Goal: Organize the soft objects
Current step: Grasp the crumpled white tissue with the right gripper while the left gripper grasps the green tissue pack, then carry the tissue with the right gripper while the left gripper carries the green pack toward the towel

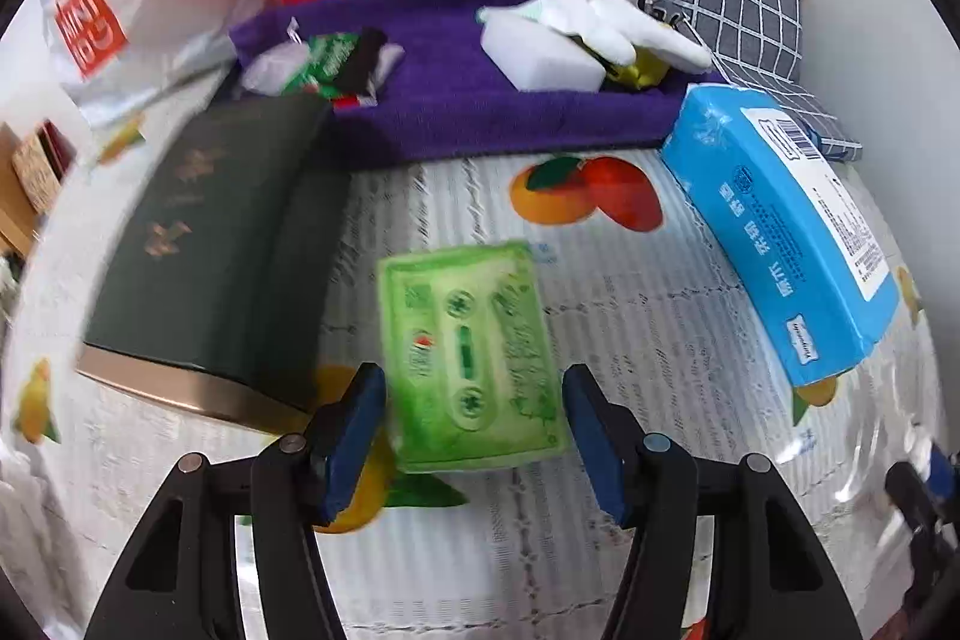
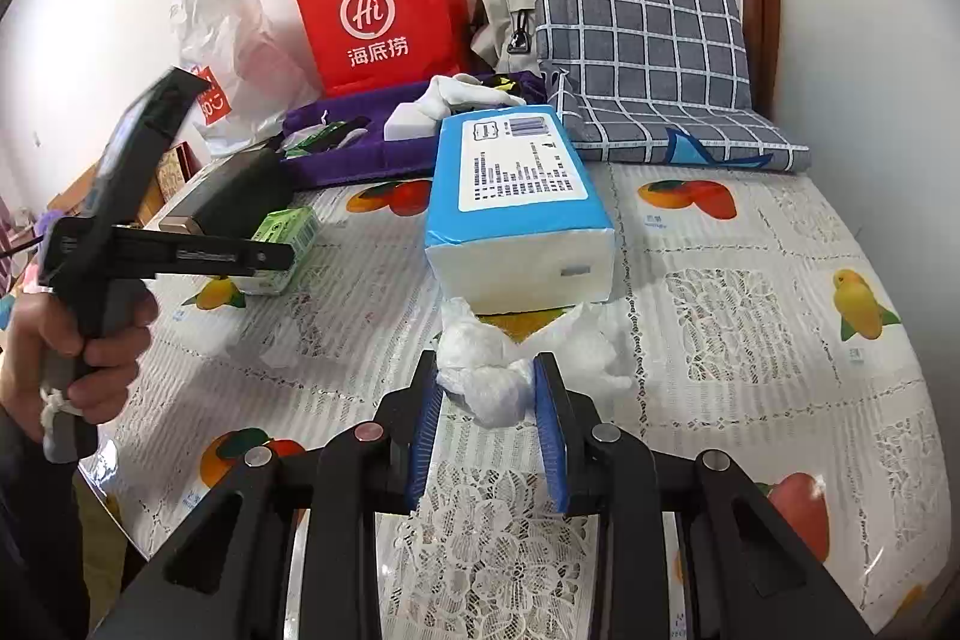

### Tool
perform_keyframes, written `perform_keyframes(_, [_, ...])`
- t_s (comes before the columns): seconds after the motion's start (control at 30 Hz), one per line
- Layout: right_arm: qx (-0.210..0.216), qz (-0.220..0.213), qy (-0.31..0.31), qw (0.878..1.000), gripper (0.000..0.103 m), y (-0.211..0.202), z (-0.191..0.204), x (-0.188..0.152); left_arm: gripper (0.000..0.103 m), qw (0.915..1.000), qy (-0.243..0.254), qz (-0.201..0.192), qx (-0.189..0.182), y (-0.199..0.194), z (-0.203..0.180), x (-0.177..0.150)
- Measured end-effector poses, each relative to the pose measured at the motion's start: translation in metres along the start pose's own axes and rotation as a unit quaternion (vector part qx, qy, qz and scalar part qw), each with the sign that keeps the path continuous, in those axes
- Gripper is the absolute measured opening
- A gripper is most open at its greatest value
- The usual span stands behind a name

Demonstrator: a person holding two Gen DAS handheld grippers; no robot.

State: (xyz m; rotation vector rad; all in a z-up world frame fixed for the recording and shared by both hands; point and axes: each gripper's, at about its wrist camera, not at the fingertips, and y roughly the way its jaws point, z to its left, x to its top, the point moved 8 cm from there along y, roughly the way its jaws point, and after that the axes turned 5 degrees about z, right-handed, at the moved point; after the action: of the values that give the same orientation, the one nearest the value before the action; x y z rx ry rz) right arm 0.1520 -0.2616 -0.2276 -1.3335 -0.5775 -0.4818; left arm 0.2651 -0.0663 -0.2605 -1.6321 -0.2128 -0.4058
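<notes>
Right wrist view shows the right gripper (image 2: pixel 487 388) squeezing a crumpled white plastic bag (image 2: pixel 486 388). Its jaws are nearly closed, and the blue pads press on both sides of the bag. Part of the bag spills out to the right, near the blue tissue pack (image 2: pixel 516 208) just behind it. The bag looks lifted a little off the flowery tablecloth (image 2: pixel 750 340).

Left wrist view shows the left gripper (image 1: pixel 474 430) about half open over a green tissue pack (image 1: pixel 474 358). The pads sit on each side of the pack but do not touch it, so it holds nothing.

To do this step well, I think the right hand should keep a soft, steady squeeze so the slippery bag does not slide out. It should lift the loose part clear of the blue pack. The purple towel (image 2: pixel 360 148) at the far side already has soft things on it, so that may be where the bag goes.
</notes>
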Motion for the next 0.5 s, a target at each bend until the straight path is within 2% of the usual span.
perform_keyframes(0.07, [-0.009,0.0,-0.01,1.0,0.03,-0.002,0.003,0.0,0.058,1.0,-0.003,0.004,0.004,0.004,0.0,-0.002])
perform_keyframes(0.1, [-0.012,0.0,-0.013,1.0,0.03,-0.004,0.004,-0.001,0.052,0.9999,-0.001,0.0,0.01,0.003,-0.001,-0.003])
perform_keyframes(0.3, [-0.019,0.002,-0.011,1.0,0.03,-0.011,0.008,0.003,0.049,0.9998,-0.008,0.005,-0.016,-0.007,0.0,-0.016])
perform_keyframes(0.5, [-0.028,0.007,-0.003,1.0,0.03,-0.014,0.007,0.008,0.049,0.9995,-0.008,0.017,-0.024,-0.021,0.011,-0.049])
